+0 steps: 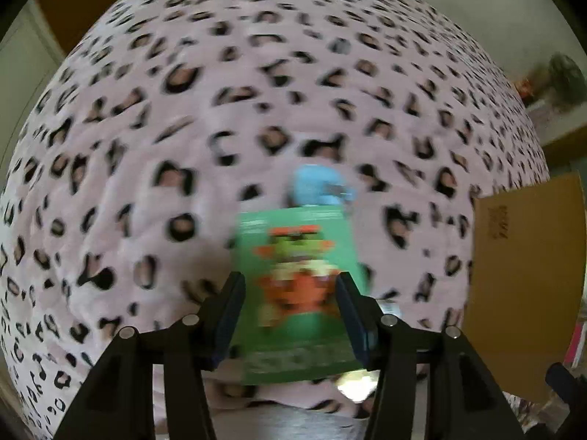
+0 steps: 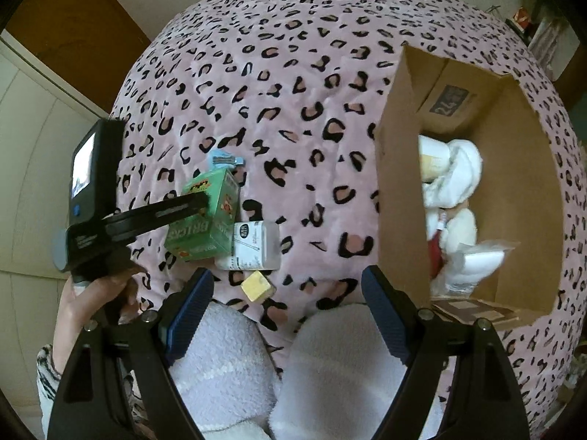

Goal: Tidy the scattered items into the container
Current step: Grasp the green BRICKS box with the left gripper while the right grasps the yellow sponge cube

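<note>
Green brick box [image 1: 297, 293] sits between my left gripper's [image 1: 290, 315] part-open jaws; grip unclear. Next: clamp, carry to cardboard container [image 2: 400, 190]. Right gripper [image 2: 288, 315] gapes empty.

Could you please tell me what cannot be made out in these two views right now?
- Left wrist view: motion blur smears the green box; whether the left gripper presses it is unclear.
- Right wrist view: the cardboard box wall hides part of its contents.
- Right wrist view: the white bottle label is too small to read.
- Left wrist view: the green box covers most of the blue item.
</note>
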Demonstrator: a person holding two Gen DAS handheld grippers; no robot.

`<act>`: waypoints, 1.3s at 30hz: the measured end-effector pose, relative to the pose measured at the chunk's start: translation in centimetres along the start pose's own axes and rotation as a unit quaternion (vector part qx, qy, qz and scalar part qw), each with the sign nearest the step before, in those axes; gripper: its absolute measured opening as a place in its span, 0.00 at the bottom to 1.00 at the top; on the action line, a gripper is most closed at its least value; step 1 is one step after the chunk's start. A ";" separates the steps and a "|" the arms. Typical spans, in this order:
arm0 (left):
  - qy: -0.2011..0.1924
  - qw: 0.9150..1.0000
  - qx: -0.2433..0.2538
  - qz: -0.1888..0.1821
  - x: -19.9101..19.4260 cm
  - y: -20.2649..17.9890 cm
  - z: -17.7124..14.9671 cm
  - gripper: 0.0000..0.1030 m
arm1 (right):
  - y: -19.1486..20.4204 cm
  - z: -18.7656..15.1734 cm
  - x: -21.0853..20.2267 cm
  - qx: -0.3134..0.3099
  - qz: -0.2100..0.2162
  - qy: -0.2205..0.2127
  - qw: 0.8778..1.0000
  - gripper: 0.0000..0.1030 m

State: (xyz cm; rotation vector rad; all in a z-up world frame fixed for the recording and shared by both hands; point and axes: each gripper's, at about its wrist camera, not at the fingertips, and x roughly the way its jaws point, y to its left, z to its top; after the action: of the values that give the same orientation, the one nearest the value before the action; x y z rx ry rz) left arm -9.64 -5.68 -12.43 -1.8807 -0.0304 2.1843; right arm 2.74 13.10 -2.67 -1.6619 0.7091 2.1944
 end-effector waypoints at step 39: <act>-0.002 0.983 0.086 0.162 2.6 -0.9 -0.6 0.68 | 0.7 0.7 3.8 -0.012 0.027 0.026 0.999 0.81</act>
State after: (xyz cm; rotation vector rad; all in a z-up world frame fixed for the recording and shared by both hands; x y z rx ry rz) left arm -9.22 -4.32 -14.90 -1.8906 0.4803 2.3040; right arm 0.71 12.65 -5.96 -1.7370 0.7517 2.2122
